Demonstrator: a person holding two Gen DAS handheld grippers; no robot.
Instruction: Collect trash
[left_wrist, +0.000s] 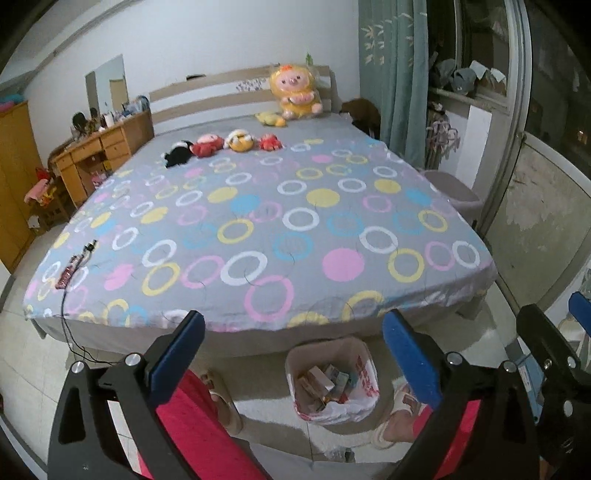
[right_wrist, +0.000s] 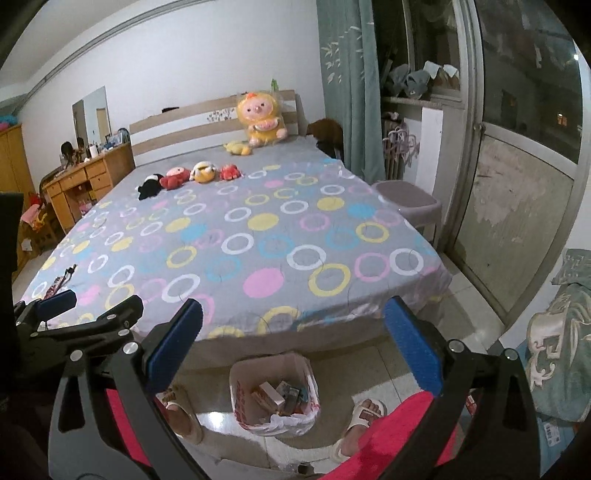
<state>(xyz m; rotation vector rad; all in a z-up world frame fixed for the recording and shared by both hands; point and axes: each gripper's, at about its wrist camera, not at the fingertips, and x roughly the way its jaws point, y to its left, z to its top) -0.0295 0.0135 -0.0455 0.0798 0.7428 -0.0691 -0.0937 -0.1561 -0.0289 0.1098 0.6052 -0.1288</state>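
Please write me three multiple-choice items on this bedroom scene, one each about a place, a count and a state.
1. Where does the trash bin stand?
A. On the bed
B. On the floor at the foot of the bed, between the person's feet
C. Beside the wooden desk

2. How many small plush toys lie in the row across the bed, not counting the two by the headboard?
A. Two
B. Four
C. Six

3. What state are the left gripper and right gripper in?
A. Both open and empty
B. Both shut on trash
C. Left shut, right open

Answers:
1 B: the bagged bin sits on the floor below the bed's edge, a sandalled foot on each side.
2 B: black, red, yellow and red toys show.
3 A: the blue fingers stand wide apart, holding nothing.
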